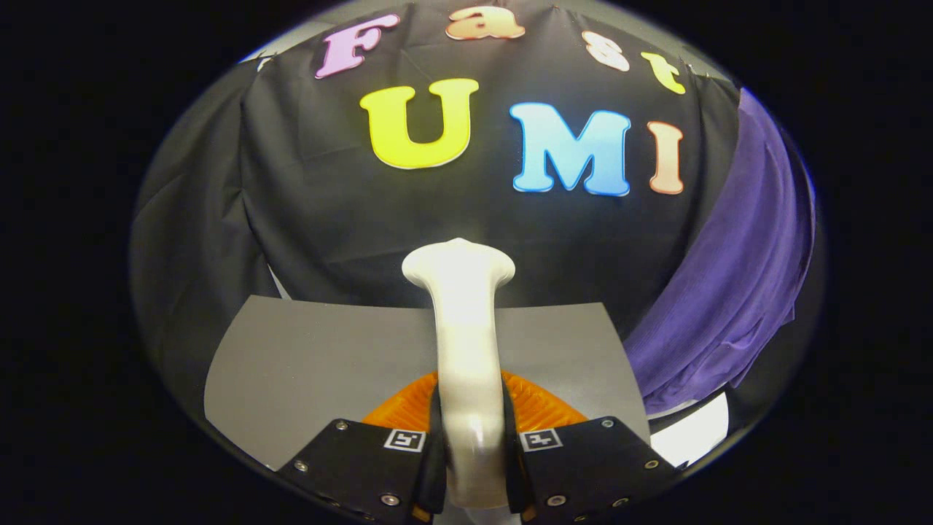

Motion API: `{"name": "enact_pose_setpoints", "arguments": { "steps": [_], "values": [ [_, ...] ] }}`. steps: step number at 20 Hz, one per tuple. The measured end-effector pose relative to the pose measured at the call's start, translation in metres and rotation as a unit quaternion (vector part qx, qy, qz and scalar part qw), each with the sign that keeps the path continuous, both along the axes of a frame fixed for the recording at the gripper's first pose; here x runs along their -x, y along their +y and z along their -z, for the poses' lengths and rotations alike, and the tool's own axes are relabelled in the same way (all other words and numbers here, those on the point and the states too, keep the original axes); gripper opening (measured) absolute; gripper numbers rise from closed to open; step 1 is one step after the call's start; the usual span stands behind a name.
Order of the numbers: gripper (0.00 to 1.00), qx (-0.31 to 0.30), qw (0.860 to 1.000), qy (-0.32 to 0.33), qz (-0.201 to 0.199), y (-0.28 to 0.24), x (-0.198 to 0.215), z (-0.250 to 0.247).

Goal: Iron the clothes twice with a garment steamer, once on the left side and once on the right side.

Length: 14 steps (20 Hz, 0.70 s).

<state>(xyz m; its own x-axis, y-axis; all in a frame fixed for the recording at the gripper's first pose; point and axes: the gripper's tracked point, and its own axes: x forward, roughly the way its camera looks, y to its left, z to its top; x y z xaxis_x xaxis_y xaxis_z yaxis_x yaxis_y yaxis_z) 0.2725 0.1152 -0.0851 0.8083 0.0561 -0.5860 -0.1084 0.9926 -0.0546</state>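
White steamer (466,343), ribbed orange base (536,407) under it, grey surface (313,364), purple garment (736,292) at right, fingers (436,452) clamped on steamer.

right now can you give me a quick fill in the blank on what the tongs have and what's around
1. The tongs are shut on the white plastic ____ handle, which stands between the fingers.
2. Under the white plastic steamer lies a ribbed dish coloured ____.
3. Beyond the fingers to the right hangs a draped ____ cloth garment.
4. The dish rests on a flat ____ mat.

Missing words: steamer; orange; purple; grey

Purple cloth (736,292) rightward; open grey tabletop (306,364) leftward.
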Motion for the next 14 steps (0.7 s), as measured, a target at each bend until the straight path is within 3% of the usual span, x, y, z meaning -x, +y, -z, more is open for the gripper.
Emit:
{"name": "enact_pose_setpoints", "arguments": {
  "steps": [5, 10, 14],
  "values": [
    [0.32, 0.012, 0.996, -0.078, -0.035, -0.021, 0.076, -0.031],
    [0.32, 0.004, 0.983, -0.160, -0.086, -0.047, 0.156, -0.057],
    [0.32, -0.002, 0.971, -0.220, -0.091, -0.086, 0.211, -0.080]
  ]
}}
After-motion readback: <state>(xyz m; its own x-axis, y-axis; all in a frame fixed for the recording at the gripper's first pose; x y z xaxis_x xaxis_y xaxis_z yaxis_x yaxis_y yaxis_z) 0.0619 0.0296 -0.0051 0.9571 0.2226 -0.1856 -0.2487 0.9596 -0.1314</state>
